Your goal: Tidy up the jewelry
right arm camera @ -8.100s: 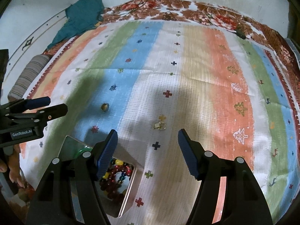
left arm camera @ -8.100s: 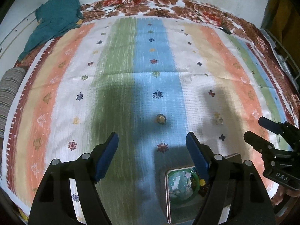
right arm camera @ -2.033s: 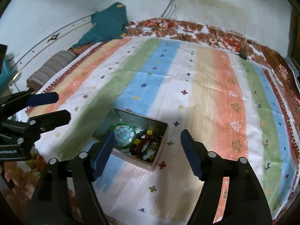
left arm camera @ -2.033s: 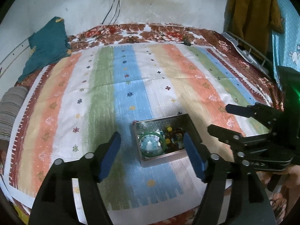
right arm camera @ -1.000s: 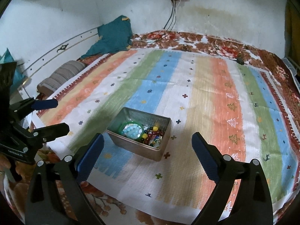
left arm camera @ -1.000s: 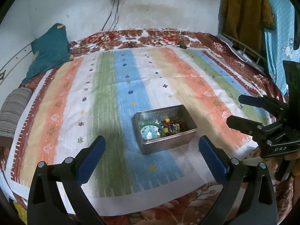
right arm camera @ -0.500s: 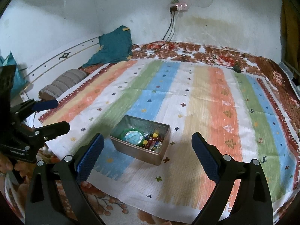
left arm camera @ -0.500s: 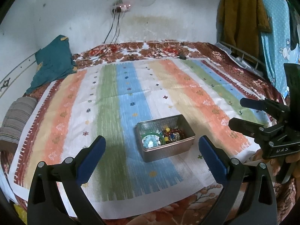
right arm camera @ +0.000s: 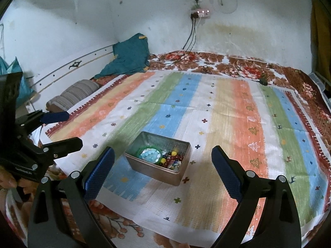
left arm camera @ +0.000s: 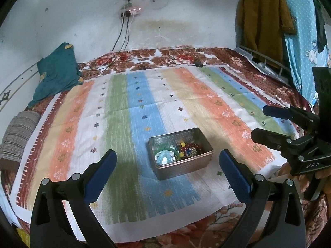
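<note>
A silver metal tin (left arm camera: pixel 187 166) (right arm camera: pixel 152 168) sits on the striped cloth near the bed's front edge. Inside it lie a green bangle (left arm camera: pixel 165 150) (right arm camera: pixel 150 148), a pale blue beaded piece (left arm camera: pixel 164 158) and colourful beads (left arm camera: pixel 188 147) (right arm camera: pixel 171 160). My left gripper (left arm camera: pixel 166 172) hangs open above and short of the tin, holding nothing. My right gripper (right arm camera: pixel 162 168) is also open and empty, held back from the tin. Each gripper shows in the other's view at the side, right gripper (left arm camera: pixel 273 124), left gripper (right arm camera: pixel 62 129).
The striped cloth (left arm camera: pixel 115 124) covers a floral bedspread (left arm camera: pixel 175 54). A teal cloth (left arm camera: pixel 55 72) and a striped pillow (left arm camera: pixel 17 136) lie at the left. Cables hang from a wall socket (left arm camera: pixel 130 12). Clothes (left arm camera: pixel 262 16) hang at the right above a metal rail.
Both grippers have pulled back and up from the tin and opened wider over the last two seconds. The two small pieces seen on the cloth eight seconds ago no longer lie there.
</note>
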Available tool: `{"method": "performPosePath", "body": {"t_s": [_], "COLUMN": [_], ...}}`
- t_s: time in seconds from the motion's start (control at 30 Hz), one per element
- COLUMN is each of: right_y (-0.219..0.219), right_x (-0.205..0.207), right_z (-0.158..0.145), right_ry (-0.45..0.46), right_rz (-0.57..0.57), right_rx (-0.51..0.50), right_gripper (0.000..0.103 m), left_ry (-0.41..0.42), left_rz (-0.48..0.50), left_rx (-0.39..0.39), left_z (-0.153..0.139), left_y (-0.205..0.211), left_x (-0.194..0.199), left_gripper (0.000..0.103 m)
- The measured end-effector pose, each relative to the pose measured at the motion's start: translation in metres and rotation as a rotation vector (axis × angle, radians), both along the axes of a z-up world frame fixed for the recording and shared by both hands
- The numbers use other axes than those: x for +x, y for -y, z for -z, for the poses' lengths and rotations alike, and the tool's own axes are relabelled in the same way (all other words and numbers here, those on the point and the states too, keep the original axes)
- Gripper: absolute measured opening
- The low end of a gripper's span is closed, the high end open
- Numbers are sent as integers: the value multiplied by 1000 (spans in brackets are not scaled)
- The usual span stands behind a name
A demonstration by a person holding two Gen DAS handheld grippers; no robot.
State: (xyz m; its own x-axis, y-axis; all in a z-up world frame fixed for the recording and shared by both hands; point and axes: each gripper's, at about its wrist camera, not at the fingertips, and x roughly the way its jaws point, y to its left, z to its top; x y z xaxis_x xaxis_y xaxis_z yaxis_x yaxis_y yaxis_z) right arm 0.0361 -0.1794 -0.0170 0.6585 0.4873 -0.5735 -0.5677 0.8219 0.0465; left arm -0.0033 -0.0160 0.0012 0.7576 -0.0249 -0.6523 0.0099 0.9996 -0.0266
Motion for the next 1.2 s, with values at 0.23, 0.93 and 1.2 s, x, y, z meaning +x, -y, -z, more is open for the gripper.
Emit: {"method": "performPosePath", "body": {"t_s": [0.23,0.93,1.2], "right_y": [-4,-8,-8], "right_x": [-2,-3,-2], "right_z": [1,2,2], "right_ry": [7,13,12], "right_rz": [-6,-13,-13], "right_rx": [-26,-36,-38], "right_gripper": [95,98,98], "left_ry": [4,5,-4], "left_rz": [-13,-3,-3], "left_rx": [-19,-21,-24], "left_z": [-3,-1,0], "left_y": [-4,-4,-1], "left_x": [0,-1,-1], "left_gripper": [97,97,97]}}
